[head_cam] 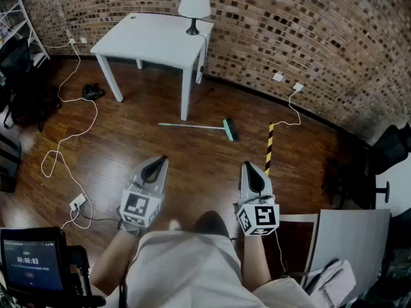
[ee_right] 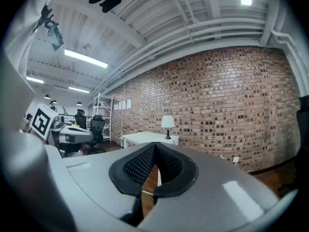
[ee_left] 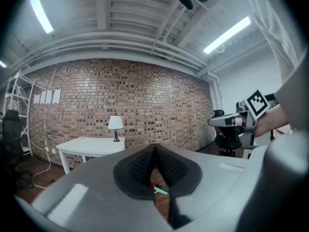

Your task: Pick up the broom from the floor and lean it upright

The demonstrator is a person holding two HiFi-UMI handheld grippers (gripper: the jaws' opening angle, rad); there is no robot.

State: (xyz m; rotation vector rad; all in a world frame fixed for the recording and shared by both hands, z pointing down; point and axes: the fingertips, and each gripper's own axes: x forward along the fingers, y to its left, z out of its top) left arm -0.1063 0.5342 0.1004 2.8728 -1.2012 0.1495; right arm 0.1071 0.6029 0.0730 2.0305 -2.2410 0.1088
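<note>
The broom (head_cam: 200,127) lies flat on the wooden floor in front of the white table, its pale green handle pointing left and its green head (head_cam: 230,129) to the right. In the head view my left gripper (head_cam: 156,166) and right gripper (head_cam: 252,172) hover side by side well short of it, both shut with nothing between the pads. In the left gripper view a bit of the broom head (ee_left: 161,191) shows below the closed left gripper (ee_left: 155,151). The right gripper (ee_right: 155,150) stands shut too, with a thin strip of the handle (ee_right: 147,193) below it.
A white table (head_cam: 154,40) with a lamp (head_cam: 194,5) stands against the brick wall. Cables (head_cam: 64,140) and a power strip (head_cam: 78,202) lie on the floor at the left. A yellow-black striped bar (head_cam: 269,147) lies right of the broom. Office chairs (head_cam: 359,178) stand at the right.
</note>
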